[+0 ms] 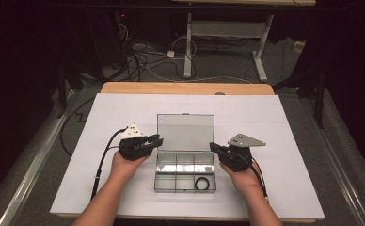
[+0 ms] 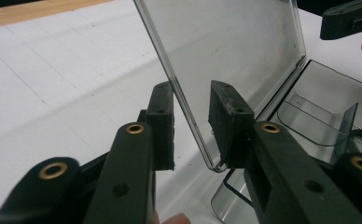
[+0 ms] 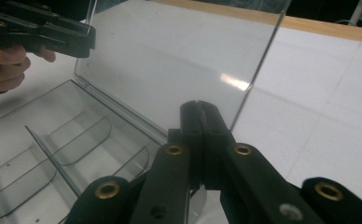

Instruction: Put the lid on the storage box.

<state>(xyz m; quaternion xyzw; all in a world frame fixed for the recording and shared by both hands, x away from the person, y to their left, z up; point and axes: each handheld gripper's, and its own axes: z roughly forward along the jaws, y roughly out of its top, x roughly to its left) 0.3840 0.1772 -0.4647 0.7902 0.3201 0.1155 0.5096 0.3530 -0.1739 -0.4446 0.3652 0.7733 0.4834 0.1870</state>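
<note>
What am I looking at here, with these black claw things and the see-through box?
A person sits at a table covered in white and holds a hand-operated two-jaw gripper in each hand. One picture comes from a camera above, looking down; the other two come from small cameras riding on the grippers, looking along their black jaws. On the table lies a clear plastic box with compartments, its lid standing open. A black ring lies in the near right compartment. The left gripper has its jaws open on either side of the lid's edge, not clamped. The right gripper has its jaws pressed together and holds nothing, beside the lid's other edge.
</note>
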